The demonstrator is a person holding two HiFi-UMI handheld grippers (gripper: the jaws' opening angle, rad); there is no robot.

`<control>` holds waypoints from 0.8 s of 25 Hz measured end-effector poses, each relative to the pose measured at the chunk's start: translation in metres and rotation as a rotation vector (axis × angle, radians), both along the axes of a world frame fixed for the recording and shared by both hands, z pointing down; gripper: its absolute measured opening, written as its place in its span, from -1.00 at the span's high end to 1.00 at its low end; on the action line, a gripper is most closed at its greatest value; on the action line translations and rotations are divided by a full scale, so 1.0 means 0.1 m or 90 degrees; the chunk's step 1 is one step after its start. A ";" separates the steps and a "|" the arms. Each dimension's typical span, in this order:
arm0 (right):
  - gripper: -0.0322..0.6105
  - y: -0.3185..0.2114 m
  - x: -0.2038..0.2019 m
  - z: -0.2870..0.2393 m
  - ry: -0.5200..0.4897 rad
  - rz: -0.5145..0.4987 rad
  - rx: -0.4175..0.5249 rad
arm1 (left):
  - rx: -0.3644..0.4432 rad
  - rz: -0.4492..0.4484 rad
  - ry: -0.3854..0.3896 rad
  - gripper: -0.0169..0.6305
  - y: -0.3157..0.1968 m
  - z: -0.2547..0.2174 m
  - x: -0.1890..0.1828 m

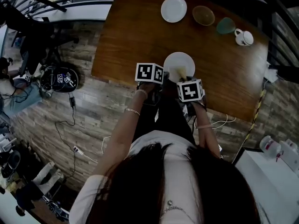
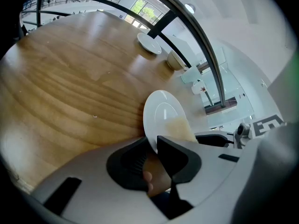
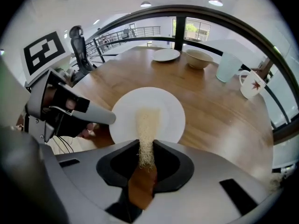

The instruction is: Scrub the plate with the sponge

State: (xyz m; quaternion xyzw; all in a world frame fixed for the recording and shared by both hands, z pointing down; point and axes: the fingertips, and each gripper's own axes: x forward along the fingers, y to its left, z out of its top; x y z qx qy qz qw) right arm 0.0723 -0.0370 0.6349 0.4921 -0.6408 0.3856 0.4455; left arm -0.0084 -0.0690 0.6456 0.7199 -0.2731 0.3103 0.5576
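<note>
Plate (image 3: 161,107), white and glossy, lies at the near edge of my wooden table (image 1: 135,36). My left gripper (image 2: 153,146) pinches the plate's left rim between its jaws. My right gripper (image 3: 147,153) is clamped on the sponge (image 3: 147,125), a pale, fibrous strip that runs from the jaws out over the plate's middle. I cannot tell whether it presses on the surface. Along the table's far side, well apart from my work, stand a second white plate (image 1: 174,9), a tan bowl (image 1: 203,15), a pale green cup (image 1: 225,25) and a white mug (image 1: 244,37) with a red leaf mark. I cannot make out what they hold.
</note>
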 end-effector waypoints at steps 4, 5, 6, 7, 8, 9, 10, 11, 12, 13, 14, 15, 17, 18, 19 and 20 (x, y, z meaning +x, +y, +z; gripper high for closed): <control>0.59 0.07 0.39 -0.03 0.036 0.065 -0.004 | 0.000 0.002 0.001 0.72 -0.01 -0.01 -0.01; 0.59 0.09 0.47 -0.04 0.045 0.076 -0.004 | 0.000 0.002 0.001 0.72 -0.01 -0.01 -0.01; 0.59 0.11 0.54 -0.06 0.053 0.085 -0.003 | 0.000 0.002 0.001 0.72 0.00 -0.01 -0.01; 0.59 0.12 0.59 -0.07 0.057 0.094 -0.002 | 0.000 0.003 0.001 0.72 0.00 -0.01 -0.02; 0.59 0.13 0.62 -0.08 0.058 0.100 0.000 | 0.000 0.003 0.000 0.72 0.00 0.00 -0.02; 0.59 0.14 0.63 -0.08 0.057 0.104 0.001 | 0.001 0.003 0.000 0.72 0.00 0.00 -0.02; 0.59 0.15 0.62 -0.08 0.055 0.105 0.001 | 0.003 0.003 -0.001 0.72 -0.01 0.00 -0.01; 0.59 0.16 0.59 -0.08 0.053 0.103 -0.001 | 0.004 0.003 -0.001 0.72 -0.01 0.00 -0.01; 0.59 0.17 0.55 -0.07 0.052 0.097 -0.005 | 0.005 0.003 -0.002 0.72 -0.01 0.00 -0.01; 0.59 0.19 0.50 -0.05 0.050 0.089 -0.007 | 0.006 0.002 -0.002 0.72 -0.01 0.00 0.00; 0.59 0.21 0.44 -0.04 0.046 0.079 -0.009 | 0.006 0.002 -0.002 0.72 0.00 0.00 0.01; 0.59 0.22 0.36 -0.02 0.037 0.065 -0.010 | 0.006 0.002 -0.002 0.72 0.01 0.00 0.02; 0.59 0.22 0.13 -0.01 0.014 0.030 -0.008 | 0.007 0.001 -0.002 0.72 0.01 0.01 0.03; 0.59 0.22 0.03 -0.01 0.006 0.012 -0.005 | 0.007 0.001 -0.001 0.72 0.01 0.00 0.03; 0.59 0.21 -0.07 -0.02 0.003 -0.007 -0.004 | 0.006 0.001 -0.001 0.72 0.01 0.00 0.04; 0.59 0.20 -0.15 -0.04 0.001 -0.026 -0.002 | 0.006 0.000 -0.001 0.72 0.01 0.00 0.04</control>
